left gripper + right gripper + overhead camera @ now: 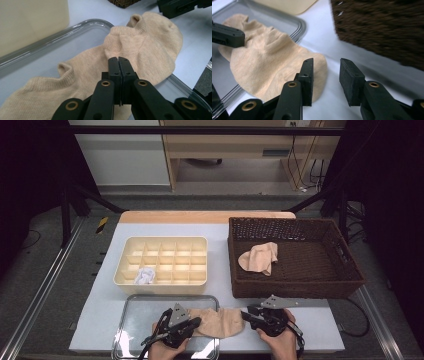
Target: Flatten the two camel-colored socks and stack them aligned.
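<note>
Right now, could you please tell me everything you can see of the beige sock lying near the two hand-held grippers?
The beige sock is a short ankle sock of fine ribbed knit, looking like soft cotton. It lies flat and slightly rumpled, partly in the clear tray and partly over the tray's rim onto the pale table. Its cuff opening is puckered. The left hand-held gripper is shut on a fold of it. The right hand-held gripper stands open at its toe end, its pads not pressing on the fabric.
</note>
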